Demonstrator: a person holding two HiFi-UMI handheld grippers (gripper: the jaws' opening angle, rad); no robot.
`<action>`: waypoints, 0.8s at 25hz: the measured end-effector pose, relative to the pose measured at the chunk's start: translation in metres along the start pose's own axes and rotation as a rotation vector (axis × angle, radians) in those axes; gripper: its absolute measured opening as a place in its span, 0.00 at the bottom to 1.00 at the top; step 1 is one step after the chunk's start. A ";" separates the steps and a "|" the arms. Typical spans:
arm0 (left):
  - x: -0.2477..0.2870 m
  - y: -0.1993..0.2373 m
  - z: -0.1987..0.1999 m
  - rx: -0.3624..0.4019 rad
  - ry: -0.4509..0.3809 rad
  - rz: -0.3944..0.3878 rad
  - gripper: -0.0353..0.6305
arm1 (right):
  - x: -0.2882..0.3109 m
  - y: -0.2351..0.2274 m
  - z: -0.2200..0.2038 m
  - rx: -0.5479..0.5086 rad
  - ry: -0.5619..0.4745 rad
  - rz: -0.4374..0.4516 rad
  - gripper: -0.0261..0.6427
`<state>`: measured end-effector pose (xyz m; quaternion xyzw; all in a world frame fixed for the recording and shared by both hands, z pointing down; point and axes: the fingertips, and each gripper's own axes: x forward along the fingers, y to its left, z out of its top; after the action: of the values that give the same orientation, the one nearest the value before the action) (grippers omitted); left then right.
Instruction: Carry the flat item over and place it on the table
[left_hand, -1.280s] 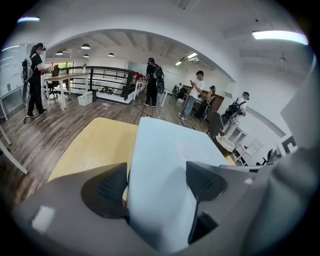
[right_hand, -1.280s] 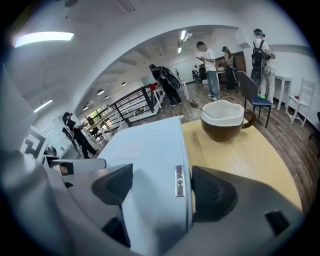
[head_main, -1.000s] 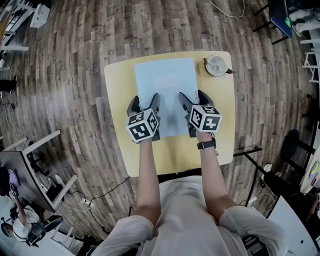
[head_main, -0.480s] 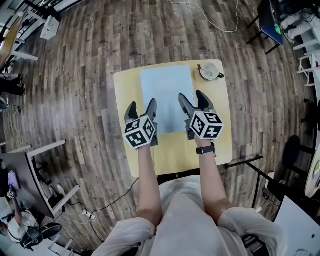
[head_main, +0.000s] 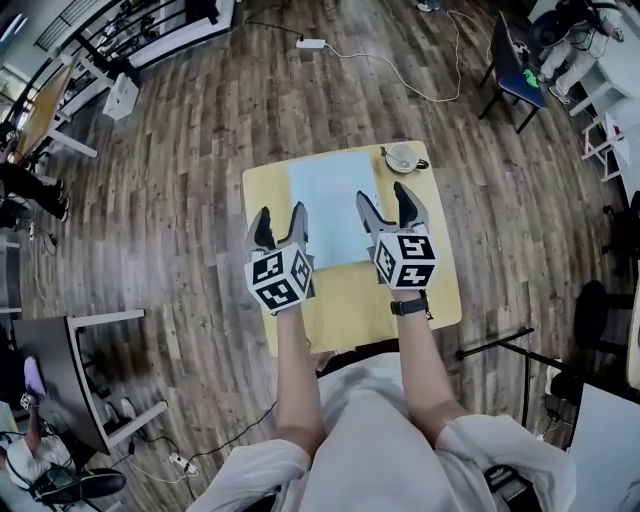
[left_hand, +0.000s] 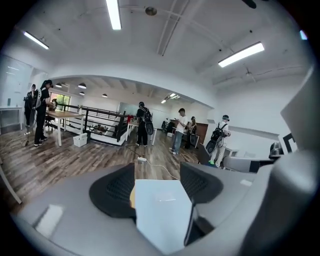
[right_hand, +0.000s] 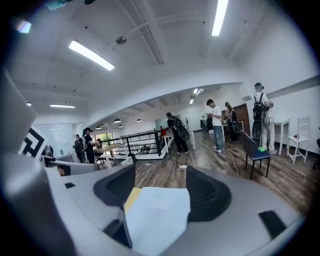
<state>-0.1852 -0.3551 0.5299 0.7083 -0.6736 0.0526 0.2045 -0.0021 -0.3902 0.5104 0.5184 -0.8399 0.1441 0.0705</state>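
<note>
A pale blue flat sheet (head_main: 333, 205) lies on the small yellow table (head_main: 350, 295), toward its far side. Both grippers hang above the table's near half, clear of the sheet. My left gripper (head_main: 280, 220) is over the sheet's near left corner; its jaws are closing with nothing gripped between them. My right gripper (head_main: 386, 200) stands open over the sheet's right edge. In the left gripper view the sheet (left_hand: 162, 212) shows far off between the dark pads (left_hand: 116, 190). The right gripper view shows the same sheet (right_hand: 157, 215) and a strip of the table (right_hand: 132, 198).
A cup on a saucer (head_main: 403, 158) stands at the table's far right corner. Wood floor surrounds the table. A blue chair (head_main: 513, 62) stands at the far right and a dark desk (head_main: 50, 350) at the near left. Several people stand far off (left_hand: 177, 130).
Both grippers have lifted off the sheet and drawn back toward me. The sheet stays on the table, which now looks smaller and farther below.
</note>
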 end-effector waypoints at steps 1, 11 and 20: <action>-0.007 -0.003 0.005 0.014 -0.015 0.004 0.48 | -0.008 0.003 0.006 -0.002 -0.016 0.005 0.53; -0.072 -0.036 0.066 0.113 -0.177 -0.016 0.37 | -0.073 0.037 0.076 -0.082 -0.223 0.021 0.29; -0.119 -0.057 0.095 0.172 -0.291 -0.025 0.28 | -0.119 0.058 0.103 -0.163 -0.304 0.008 0.14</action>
<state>-0.1590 -0.2777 0.3890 0.7316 -0.6802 0.0045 0.0440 0.0030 -0.2968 0.3707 0.5234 -0.8520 -0.0042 -0.0160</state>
